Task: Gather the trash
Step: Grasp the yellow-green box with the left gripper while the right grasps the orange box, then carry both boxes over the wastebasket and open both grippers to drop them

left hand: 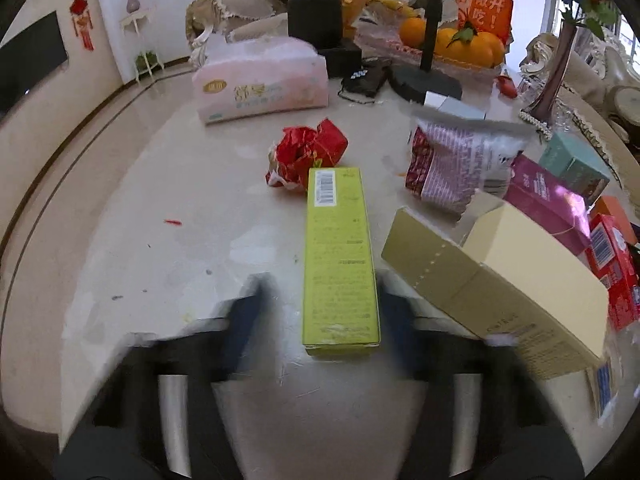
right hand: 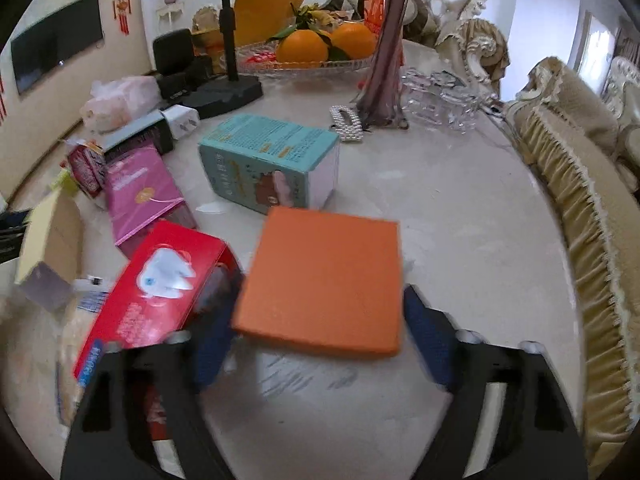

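A long yellow-green carton (left hand: 340,256) lies flat on the pale marble table (left hand: 160,280), with a crumpled red wrapper (left hand: 308,152) at its far end. My left gripper (left hand: 322,320) straddles the carton's near end; its blurred fingers (left hand: 248,320) show a gap on the left side, so the jaws stand open. A flat orange box (right hand: 324,276) sits between the blue pads (right hand: 428,340) of my right gripper (right hand: 320,340), and both pads touch its sides. A red toothpaste box (right hand: 160,280) lies just to its left.
A gold and cream carton (left hand: 500,280), a foil snack bag (left hand: 452,160), a pink box (right hand: 140,192) and a teal box (right hand: 272,160) crowd the table. At the back stand a tissue pack (left hand: 260,76), a fruit tray (right hand: 312,60), a black stand (right hand: 228,88) and a vase (right hand: 384,80). A sofa (right hand: 580,200) borders the right.
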The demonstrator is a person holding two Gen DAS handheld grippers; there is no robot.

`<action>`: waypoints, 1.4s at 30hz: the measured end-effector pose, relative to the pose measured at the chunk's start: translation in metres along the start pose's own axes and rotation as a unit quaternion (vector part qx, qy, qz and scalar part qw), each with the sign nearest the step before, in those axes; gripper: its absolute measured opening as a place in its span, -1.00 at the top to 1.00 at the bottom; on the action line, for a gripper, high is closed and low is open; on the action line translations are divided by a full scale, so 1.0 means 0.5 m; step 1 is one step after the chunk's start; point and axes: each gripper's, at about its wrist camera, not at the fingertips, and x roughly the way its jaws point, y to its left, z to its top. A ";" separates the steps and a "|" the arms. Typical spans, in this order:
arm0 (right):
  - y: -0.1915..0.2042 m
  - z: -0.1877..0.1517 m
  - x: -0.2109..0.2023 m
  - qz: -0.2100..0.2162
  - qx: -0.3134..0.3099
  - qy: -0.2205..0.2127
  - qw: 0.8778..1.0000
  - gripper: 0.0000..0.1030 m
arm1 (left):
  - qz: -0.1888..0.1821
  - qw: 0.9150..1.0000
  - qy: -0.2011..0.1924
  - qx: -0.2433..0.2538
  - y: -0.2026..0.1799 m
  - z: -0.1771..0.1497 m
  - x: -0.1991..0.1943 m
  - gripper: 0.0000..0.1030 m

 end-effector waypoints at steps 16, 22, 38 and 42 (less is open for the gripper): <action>0.005 -0.058 -0.254 0.032 0.034 -0.089 0.995 -0.38 | -0.044 0.997 -0.061 0.007 0.040 -0.092 -0.221 0.42; 0.099 -0.241 -0.423 0.112 -0.013 -0.118 0.987 -0.38 | -0.098 0.991 -0.088 0.023 0.024 -0.286 -0.404 0.42; 0.287 -0.636 -0.465 0.233 -0.071 0.077 0.967 -0.38 | -0.190 0.978 0.070 0.048 -0.106 -0.776 -0.495 0.42; 0.327 -0.665 -0.329 0.204 -0.093 0.164 0.961 -0.38 | -0.190 0.965 0.161 0.076 -0.151 -0.823 -0.371 0.42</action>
